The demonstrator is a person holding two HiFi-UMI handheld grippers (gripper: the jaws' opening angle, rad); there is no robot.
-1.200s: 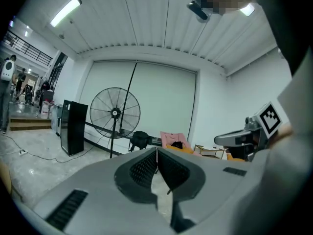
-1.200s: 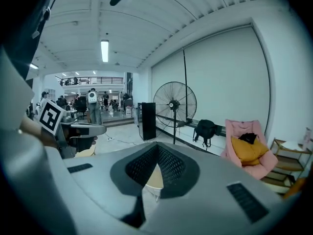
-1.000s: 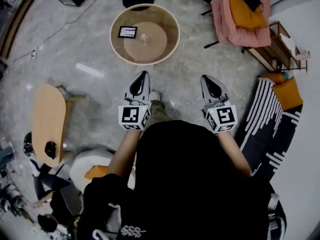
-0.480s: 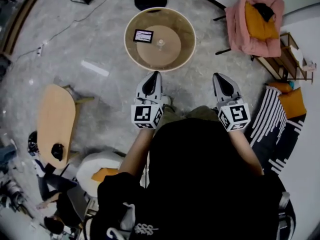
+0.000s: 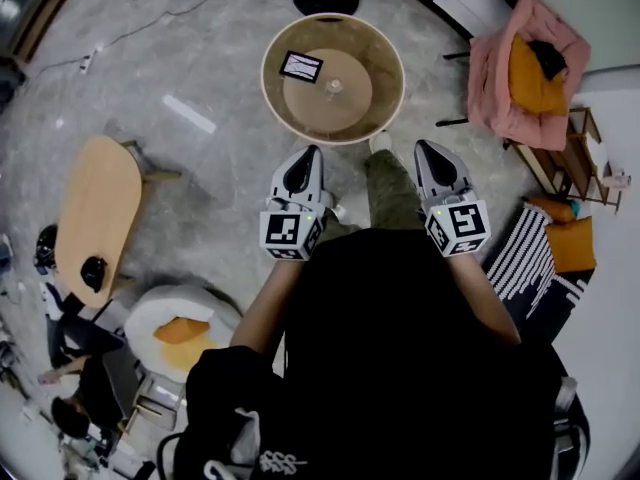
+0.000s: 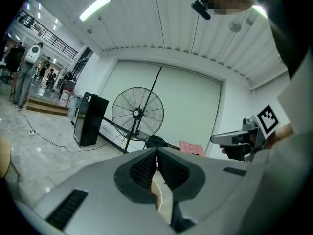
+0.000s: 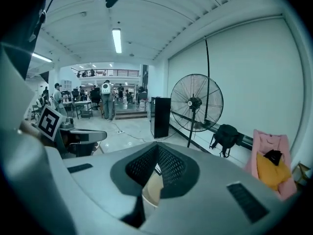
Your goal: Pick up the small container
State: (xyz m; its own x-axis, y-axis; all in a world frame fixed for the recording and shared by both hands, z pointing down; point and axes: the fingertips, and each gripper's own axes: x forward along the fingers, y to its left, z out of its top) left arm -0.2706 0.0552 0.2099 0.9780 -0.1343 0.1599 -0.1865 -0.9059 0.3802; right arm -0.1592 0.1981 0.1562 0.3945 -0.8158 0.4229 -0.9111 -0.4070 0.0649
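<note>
The small container [image 5: 333, 87] is a small pale thing standing at the middle of a round tan table [image 5: 380, 108] with a raised rim. A dark card [image 5: 301, 66] lies to its left on the tabletop. Both grippers are held out side by side just short of the table's near rim, away from the container. My left gripper [image 5: 311, 152] is shut with nothing in it, its dark pads meeting in the left gripper view [image 6: 157, 154]. The right gripper [image 5: 424, 147] is shut and empty too, in its own view [image 7: 157, 149].
A floor fan [image 6: 137, 113] [image 7: 196, 103] and a black box [image 6: 89, 119] stand beyond the table. A pink chair with an orange cushion [image 5: 525, 63] is at the right, an oval wooden bench [image 5: 95, 228] at the left, a striped rug [image 5: 525, 263] at the lower right. People stand far off [image 7: 106, 99].
The round table has come nearer to both grippers, which now reach almost to its near rim. Both grippers stay shut and empty.
</note>
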